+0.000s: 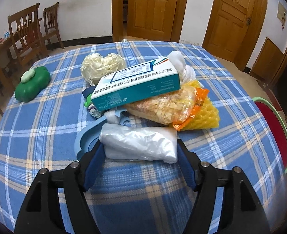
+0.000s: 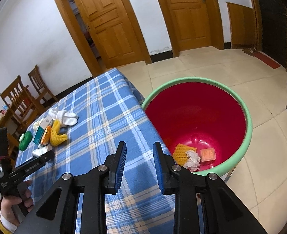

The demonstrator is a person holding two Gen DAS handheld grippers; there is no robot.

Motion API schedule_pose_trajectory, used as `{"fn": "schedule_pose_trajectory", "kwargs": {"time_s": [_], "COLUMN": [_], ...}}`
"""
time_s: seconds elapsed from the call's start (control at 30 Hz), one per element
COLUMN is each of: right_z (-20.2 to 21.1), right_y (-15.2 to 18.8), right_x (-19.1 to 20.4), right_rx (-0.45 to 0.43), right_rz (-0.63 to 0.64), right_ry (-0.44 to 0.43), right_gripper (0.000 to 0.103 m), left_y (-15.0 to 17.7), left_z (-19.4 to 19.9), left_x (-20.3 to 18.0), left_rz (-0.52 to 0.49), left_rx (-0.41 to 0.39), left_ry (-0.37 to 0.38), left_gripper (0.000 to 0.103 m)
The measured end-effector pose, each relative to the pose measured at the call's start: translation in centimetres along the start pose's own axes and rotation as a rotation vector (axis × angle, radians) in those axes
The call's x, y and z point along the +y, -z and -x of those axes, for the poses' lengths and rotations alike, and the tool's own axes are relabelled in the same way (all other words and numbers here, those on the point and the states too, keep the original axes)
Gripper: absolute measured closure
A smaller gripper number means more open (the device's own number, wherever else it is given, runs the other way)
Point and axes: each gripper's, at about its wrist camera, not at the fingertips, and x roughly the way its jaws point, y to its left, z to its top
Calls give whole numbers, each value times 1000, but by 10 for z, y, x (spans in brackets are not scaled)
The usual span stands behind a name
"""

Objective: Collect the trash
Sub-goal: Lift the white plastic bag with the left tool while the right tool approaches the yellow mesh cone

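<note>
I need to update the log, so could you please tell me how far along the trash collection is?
Done: a yellow foam net, a crumpled tissue and a small orange box lie in the red bin. In hand: the left gripper straddles the clear plastic bag, not yet clamped; the right gripper is empty. Left: the medicine box, snack packet, yellow net, crumpled paper and other pieces on the table.

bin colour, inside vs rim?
Bin: red inside, light green rim. Clearest in the right wrist view.
</note>
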Motion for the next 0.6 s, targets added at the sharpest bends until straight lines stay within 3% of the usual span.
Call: {"fn": "schedule_pose_trajectory", "kwargs": {"time_s": [0.23,0.6], "right_z": [-3,-15], "right_y": [0,-4], "right_x": [12,57], "right_rx": [19,62], "right_rz": [25,131], "right_ry": [-25,-116], "right_gripper": [74,74], "left_y": [3,9], "left_z": [8,57], "left_x": [11,31], "left_rz": [42,83], "left_rx": [-14,-82], "left_ry": [27,77], "left_gripper": [35,35]}}
